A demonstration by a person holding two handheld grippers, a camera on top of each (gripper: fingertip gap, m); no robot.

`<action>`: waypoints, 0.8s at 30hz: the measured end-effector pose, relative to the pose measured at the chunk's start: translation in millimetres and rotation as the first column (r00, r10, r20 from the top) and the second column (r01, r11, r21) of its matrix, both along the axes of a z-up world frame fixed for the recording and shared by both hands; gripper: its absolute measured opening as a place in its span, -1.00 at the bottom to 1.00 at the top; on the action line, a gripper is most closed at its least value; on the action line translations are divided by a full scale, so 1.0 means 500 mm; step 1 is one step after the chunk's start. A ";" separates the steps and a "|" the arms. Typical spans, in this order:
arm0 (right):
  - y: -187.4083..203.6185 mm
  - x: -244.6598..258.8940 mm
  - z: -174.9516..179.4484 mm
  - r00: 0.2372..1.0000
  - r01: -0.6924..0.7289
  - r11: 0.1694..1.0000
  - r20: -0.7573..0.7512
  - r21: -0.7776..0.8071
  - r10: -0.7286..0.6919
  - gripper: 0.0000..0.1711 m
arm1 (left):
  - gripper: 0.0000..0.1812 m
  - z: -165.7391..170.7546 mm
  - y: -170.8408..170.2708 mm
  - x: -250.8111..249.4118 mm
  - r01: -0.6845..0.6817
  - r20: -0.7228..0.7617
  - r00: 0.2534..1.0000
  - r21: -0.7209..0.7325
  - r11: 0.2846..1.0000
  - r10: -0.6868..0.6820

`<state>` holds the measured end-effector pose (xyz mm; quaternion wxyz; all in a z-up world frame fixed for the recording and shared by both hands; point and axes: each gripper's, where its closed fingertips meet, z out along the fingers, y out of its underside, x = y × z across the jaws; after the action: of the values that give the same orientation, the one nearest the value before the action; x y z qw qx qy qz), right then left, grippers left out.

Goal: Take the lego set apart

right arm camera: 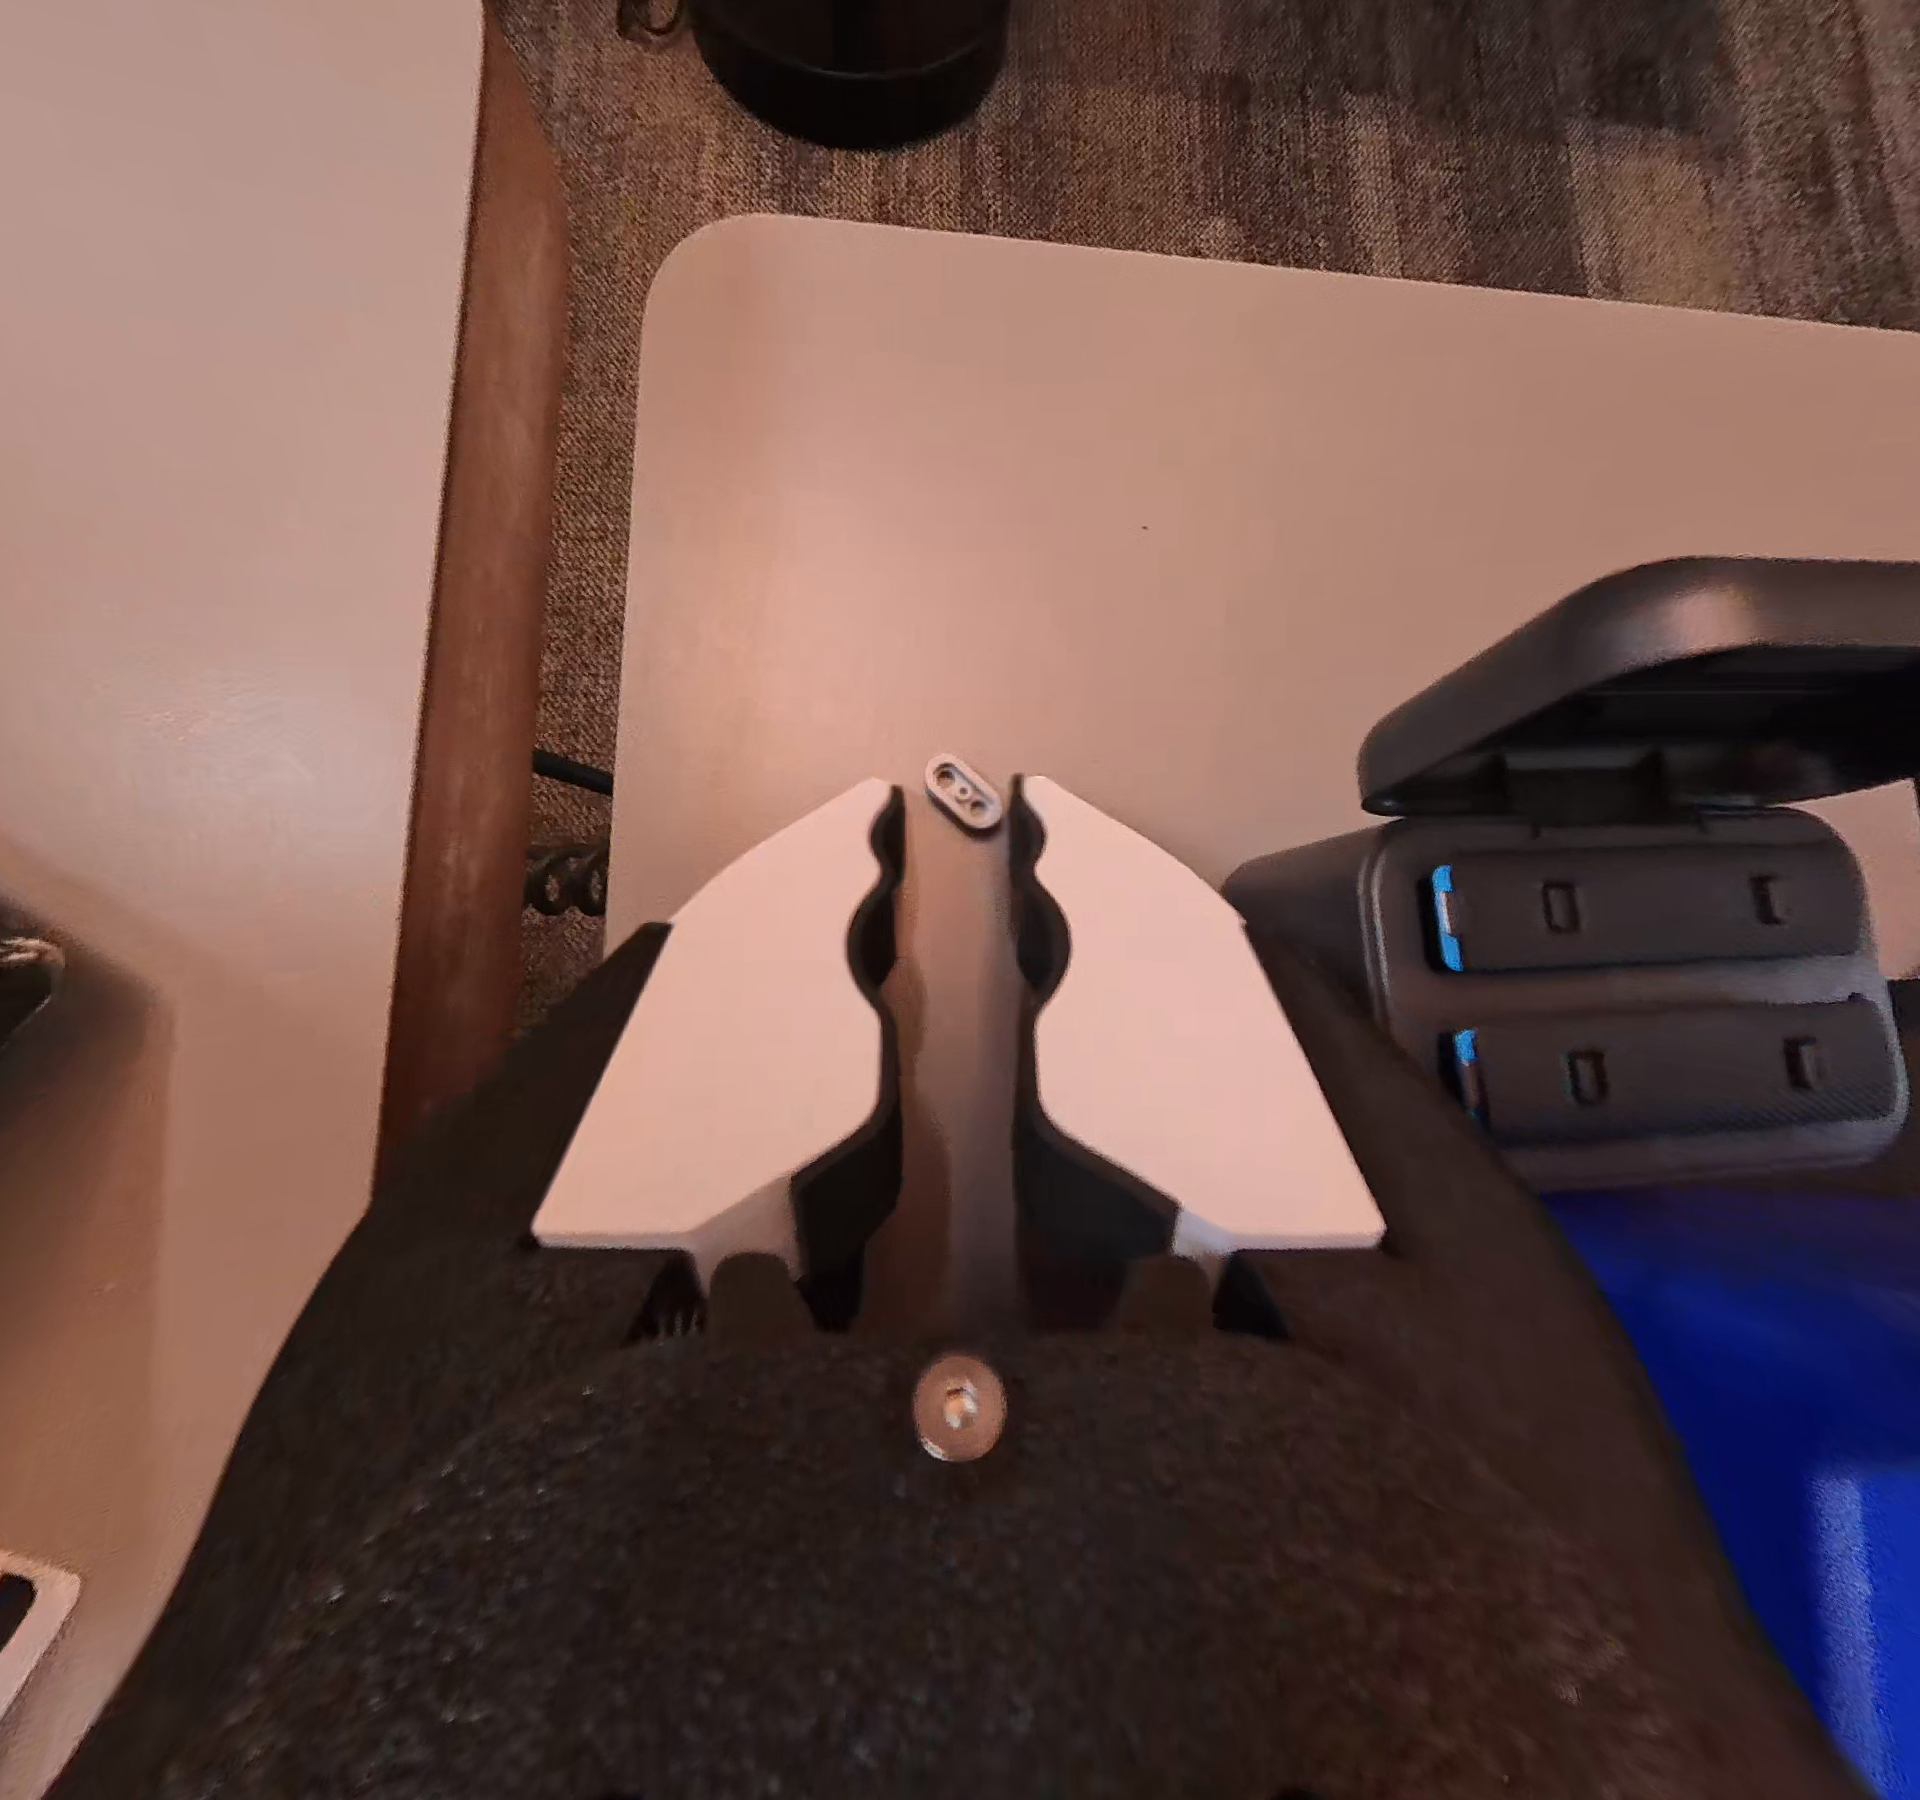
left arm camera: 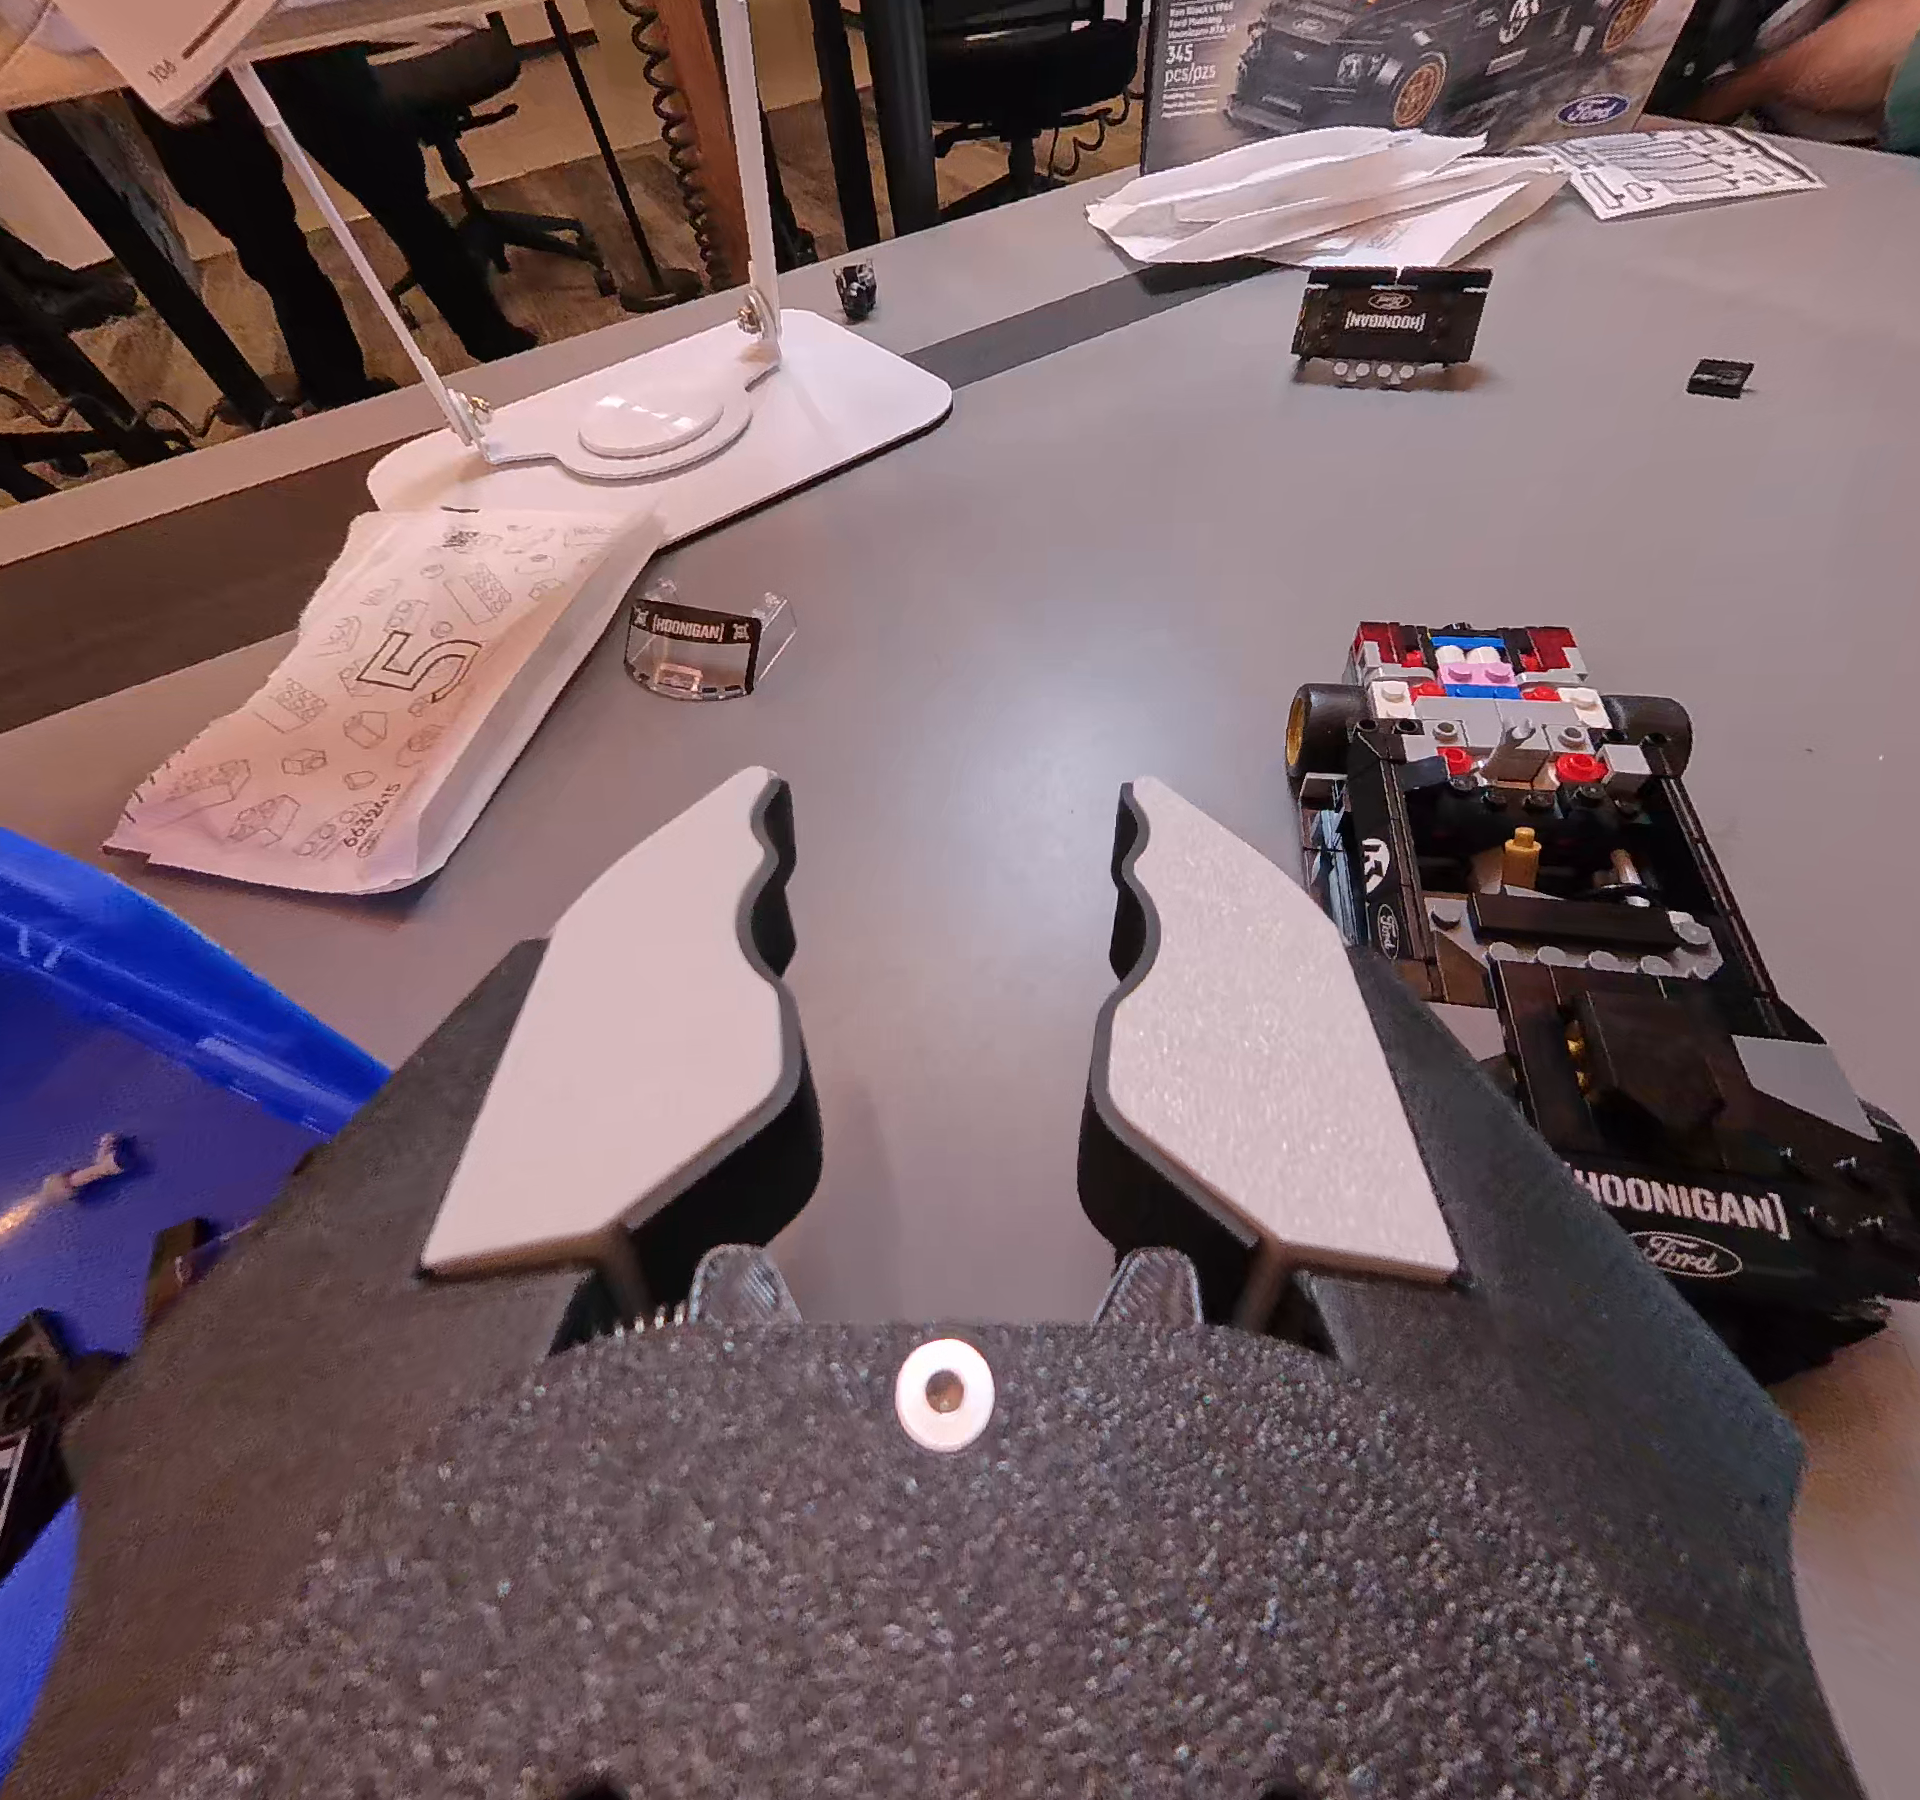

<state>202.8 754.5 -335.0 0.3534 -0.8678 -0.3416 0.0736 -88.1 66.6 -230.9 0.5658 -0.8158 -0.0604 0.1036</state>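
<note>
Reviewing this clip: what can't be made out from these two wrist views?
- Front of the partly dismantled black lego car: left wrist view, covered by the open left gripper body.
- Contents of the blue plastic bin: cut off by the left edge.
- Small grey oval piece at the tips of the right gripper: right wrist view, too small to tell whether it is gripped or lying on the white table.

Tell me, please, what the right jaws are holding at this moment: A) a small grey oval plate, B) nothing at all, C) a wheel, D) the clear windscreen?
A: in the right wrist view a small grey plate sits pinched between the tips of the right gripper, while the windscreen lies on the table in the left wrist view.
</note>
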 end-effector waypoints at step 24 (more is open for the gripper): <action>-0.886 -0.171 0.414 0.456 -0.661 0.629 -0.448 0.408 0.769 -0.91 | -0.72 0.138 0.010 0.168 0.447 0.199 0.845 0.249 0.859 -0.497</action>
<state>117.5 311.6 -128.0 0.4501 -0.5387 -0.5533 0.4484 -3.9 71.7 -162.1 0.6374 -0.7530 0.0604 -0.1520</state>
